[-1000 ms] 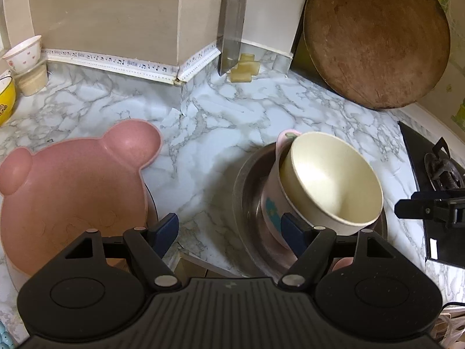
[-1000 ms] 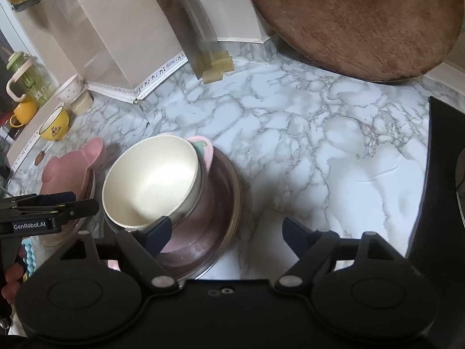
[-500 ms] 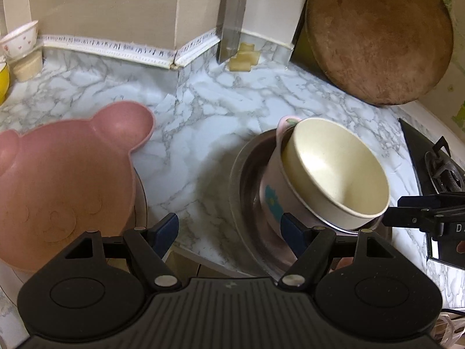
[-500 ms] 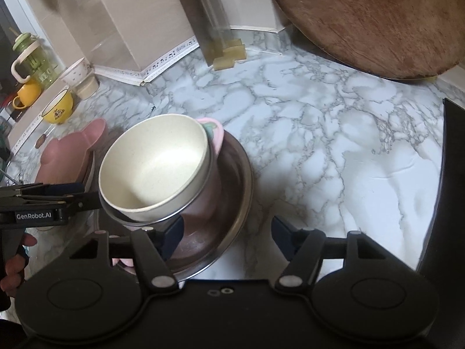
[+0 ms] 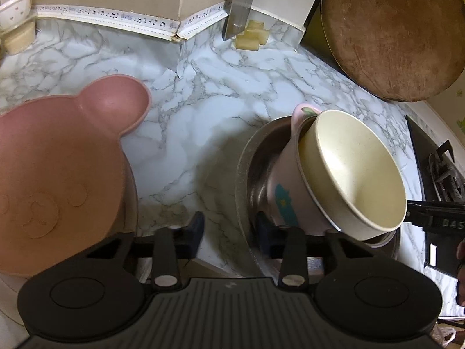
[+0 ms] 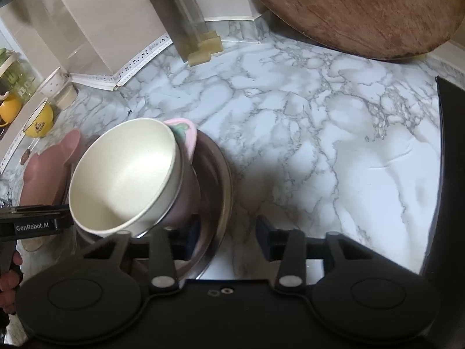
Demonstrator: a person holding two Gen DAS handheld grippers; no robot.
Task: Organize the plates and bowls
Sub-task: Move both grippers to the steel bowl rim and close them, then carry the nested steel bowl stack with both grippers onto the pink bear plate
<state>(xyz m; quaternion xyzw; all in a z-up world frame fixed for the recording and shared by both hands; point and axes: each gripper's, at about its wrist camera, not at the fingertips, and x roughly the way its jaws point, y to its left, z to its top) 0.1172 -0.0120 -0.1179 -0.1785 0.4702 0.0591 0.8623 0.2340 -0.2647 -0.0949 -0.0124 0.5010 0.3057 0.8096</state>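
Left gripper (image 5: 229, 234) closing, jaws straddling the steel plate (image 5: 244, 174) rim, pads not yet pressing. Right gripper (image 6: 226, 237) closing likewise over the plate's opposite rim, no firm pinch visible. On the plate: two nested bowls, cream bowl (image 5: 357, 171) inside pink bowl (image 5: 283, 180), tilted. One pink bear plate (image 5: 58, 160) left, apart. Marble counter (image 5: 203, 93); one round wooden board (image 5: 392, 32) leaning at back; stove (image 5: 438, 168) at the right.

Both grippers' jaws closing, angled downward.
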